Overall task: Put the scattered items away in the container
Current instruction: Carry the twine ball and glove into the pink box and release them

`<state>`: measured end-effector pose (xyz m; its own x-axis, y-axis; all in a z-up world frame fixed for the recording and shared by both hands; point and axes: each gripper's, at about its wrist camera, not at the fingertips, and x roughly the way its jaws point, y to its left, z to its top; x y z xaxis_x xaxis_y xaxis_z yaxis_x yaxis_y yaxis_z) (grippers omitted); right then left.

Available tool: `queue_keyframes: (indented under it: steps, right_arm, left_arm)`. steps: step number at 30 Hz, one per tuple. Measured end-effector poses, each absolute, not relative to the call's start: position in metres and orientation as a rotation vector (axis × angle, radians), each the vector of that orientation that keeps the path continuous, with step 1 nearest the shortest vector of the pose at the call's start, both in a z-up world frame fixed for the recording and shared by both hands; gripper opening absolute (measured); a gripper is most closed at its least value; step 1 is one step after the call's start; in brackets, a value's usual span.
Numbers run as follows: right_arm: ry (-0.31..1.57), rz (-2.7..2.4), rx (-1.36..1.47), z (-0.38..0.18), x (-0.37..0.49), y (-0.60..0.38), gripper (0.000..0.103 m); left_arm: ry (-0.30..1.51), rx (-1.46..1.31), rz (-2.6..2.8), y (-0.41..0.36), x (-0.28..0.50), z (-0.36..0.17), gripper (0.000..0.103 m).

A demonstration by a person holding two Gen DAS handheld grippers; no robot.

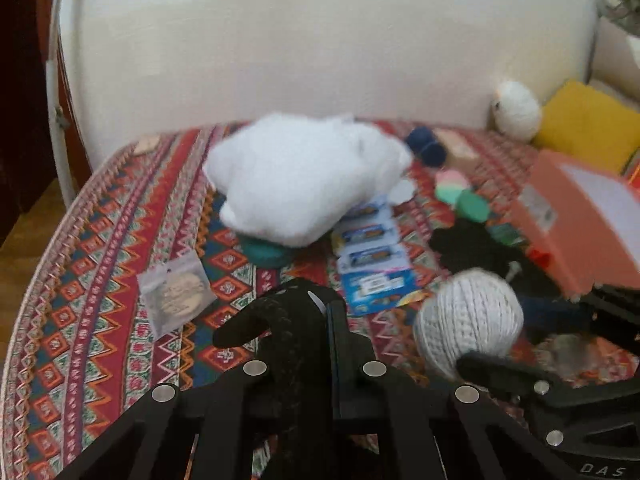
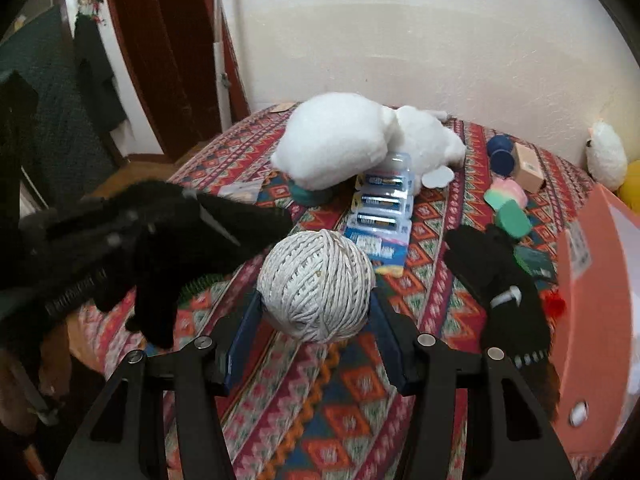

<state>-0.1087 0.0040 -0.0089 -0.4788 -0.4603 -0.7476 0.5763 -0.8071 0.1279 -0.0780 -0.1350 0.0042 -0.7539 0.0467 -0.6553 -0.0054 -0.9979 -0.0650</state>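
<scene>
My left gripper is shut on a black glove and holds it above the patterned tablecloth. In the right wrist view that glove hangs at the left, blurred. My right gripper is shut on a white twine ball, its blue pads pressed against both sides. The ball sits just right of my left gripper. The orange container stands at the right, and a second black glove lies beside it.
Mid-table lie a white plush toy, a battery pack and green and pink sponges. Two dark blue balls and a wooden block sit behind. A small clear bag lies near the left table edge.
</scene>
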Motion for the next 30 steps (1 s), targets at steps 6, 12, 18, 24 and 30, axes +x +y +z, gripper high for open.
queue_keyframes:
  steps: [6,12,18,24,30]
  right_arm:
    - [0.202,-2.314,1.000,0.028,-0.052,0.039,0.058]
    - [0.082,-2.267,0.980,0.057,-0.004,0.090,0.058]
    - [0.085,-2.366,0.872,0.087,0.052,0.140,0.058]
    - [0.214,-2.665,0.592,0.130,0.102,0.188,0.058]
    - [0.262,-2.996,0.353,0.163,0.118,0.239,0.058]
  left_arm:
    - [-0.032,-0.944,2.883,-0.105,-0.032,0.043,0.005]
    - [0.026,-0.843,2.755,-0.054,0.008,0.071,0.005]
    - [0.049,-0.778,2.660,-0.009,0.025,0.094,0.005]
    - [0.052,-0.579,2.550,0.043,0.050,0.138,0.005]
    - [0.054,-0.348,2.413,0.101,0.045,0.189,0.005]
